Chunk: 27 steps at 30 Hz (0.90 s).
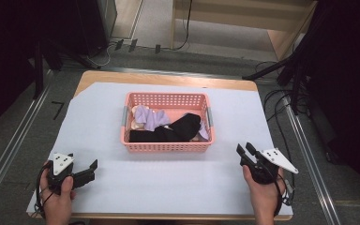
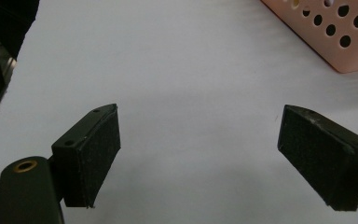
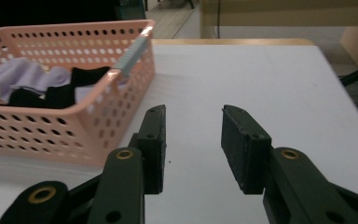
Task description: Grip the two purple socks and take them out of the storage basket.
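Black fingers of the left gripper point(image 1: 93, 166) stand spread wide over bare tabletop point(image 1: 168, 178), holding nothing. Ahead, mid-table, the pink basket point(image 1: 167, 146) holds black socks point(image 1: 183, 129) and lilac socks point(image 1: 146, 117). The right gripper point(image 1: 244, 151) hovers near its right corner, fingers partly spread and empty. Best reach in from above, pinching one sock clear of the rim.

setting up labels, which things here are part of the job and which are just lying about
Job: pink perforated plastic basket; black cloth and lilac cloth inside it; left tongs and right tongs, both open and empty.

Lying about: black cables on the floor.
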Tool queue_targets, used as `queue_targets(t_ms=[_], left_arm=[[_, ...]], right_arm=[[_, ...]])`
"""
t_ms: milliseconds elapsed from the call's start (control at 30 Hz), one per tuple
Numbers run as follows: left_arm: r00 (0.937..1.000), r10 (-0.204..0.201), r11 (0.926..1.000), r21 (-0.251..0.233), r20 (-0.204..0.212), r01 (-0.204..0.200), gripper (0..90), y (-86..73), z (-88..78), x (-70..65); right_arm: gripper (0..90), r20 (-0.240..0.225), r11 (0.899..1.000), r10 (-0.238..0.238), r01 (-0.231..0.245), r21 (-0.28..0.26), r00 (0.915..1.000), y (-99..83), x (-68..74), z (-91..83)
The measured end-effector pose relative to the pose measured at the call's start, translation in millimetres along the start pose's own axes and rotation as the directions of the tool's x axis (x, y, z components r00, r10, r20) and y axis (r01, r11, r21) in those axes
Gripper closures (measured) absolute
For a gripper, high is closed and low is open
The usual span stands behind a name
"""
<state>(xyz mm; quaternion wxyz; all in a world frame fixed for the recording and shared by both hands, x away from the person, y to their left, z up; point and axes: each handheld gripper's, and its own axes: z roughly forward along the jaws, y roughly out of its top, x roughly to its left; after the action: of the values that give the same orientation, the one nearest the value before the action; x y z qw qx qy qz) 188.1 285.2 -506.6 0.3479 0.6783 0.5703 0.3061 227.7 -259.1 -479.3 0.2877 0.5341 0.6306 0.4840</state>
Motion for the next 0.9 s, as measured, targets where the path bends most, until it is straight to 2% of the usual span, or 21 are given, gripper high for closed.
queue_targets(t_ms=[100,267,333,900], left_arm=[[1.0,0.001,1.0,0.001,0.001,-0.001,14.2,0.0,0.0,0.1],[1.0,0.0,1.0,0.0,0.001,0.0,14.2,0.0,0.1,0.0],[1.0,-0.002,1.0,-0.002,0.001,0.002,14.2,0.0,0.3,-0.1],[1.0,-0.001,1.0,0.002,0.0,0.001,14.2,0.2,0.3,0.4]], right_arm=[[62.7,-0.03,1.0,-0.018,0.019,0.02,0.9994,10.6,16.1,10.2],[64.1,-0.052,0.999,-0.036,0.038,0.03,0.998,19.0,28.3,18.6],[66.0,-0.073,0.998,-0.04,0.044,0.054,0.9965,23.4,36.6,24.5],[70.0,-0.114,0.988,-0.1,0.112,0.107,0.9884,37.7,73.9,60.1]])
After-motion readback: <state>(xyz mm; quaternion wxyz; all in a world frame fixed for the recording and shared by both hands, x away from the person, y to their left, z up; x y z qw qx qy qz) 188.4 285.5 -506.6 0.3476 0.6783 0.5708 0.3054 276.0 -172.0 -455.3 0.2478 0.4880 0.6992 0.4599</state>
